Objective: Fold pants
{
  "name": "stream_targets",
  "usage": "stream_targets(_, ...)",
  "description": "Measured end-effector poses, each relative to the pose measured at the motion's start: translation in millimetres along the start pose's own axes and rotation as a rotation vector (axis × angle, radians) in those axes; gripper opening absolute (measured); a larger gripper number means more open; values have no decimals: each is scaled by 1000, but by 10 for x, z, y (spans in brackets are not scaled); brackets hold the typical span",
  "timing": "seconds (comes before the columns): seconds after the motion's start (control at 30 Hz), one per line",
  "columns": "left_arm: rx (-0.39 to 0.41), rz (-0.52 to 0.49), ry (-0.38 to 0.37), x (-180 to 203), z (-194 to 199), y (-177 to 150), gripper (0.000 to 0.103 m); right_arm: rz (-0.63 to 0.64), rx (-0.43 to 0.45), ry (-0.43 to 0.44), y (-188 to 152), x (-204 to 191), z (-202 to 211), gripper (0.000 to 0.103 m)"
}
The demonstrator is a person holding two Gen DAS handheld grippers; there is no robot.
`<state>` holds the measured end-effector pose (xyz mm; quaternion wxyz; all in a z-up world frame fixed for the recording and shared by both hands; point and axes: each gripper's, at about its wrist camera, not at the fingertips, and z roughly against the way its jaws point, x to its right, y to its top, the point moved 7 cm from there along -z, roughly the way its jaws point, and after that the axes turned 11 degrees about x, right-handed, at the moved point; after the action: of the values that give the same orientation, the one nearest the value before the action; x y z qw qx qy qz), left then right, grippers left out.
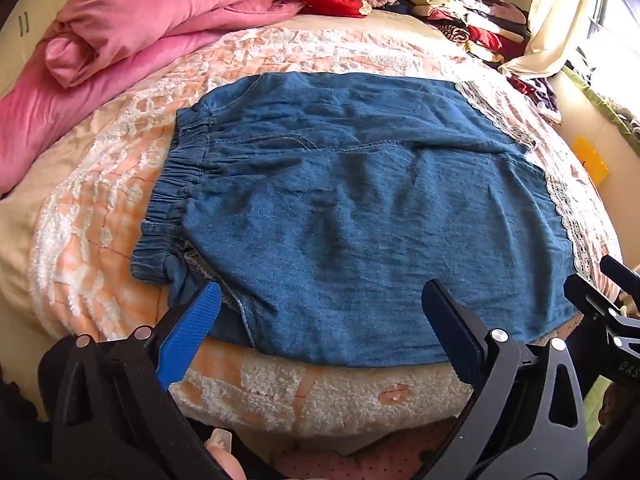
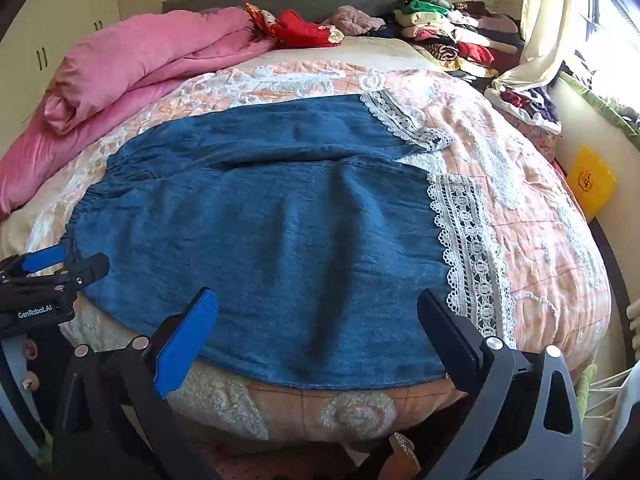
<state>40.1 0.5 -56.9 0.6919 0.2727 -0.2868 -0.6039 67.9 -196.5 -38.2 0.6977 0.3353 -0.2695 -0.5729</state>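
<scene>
On top of the peach quilted bed cover (image 1: 100,208) the blue denim pants with white lace hems (image 1: 360,208) are lying flat, reaching from left to right. Their stretchy waistband (image 1: 172,200) is sitting at the left and the lace hems (image 2: 468,248) at the right. Both tools are hanging over the near edge of the pants, tipping down. The left gripper (image 1: 320,300) is standing wide and holding nothing, and it is nearer the waistband. The right gripper (image 2: 318,308) is also standing wide and holding nothing, and it is nearer the lace. The next grab probably needs each one taking its own end of the near edge
</scene>
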Motion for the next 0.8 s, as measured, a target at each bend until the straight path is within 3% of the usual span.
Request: stream_targets(0.8, 6, 3, 0, -6, 11, 40, 94, 18, 8, -13, 5, -15, -8, 99)
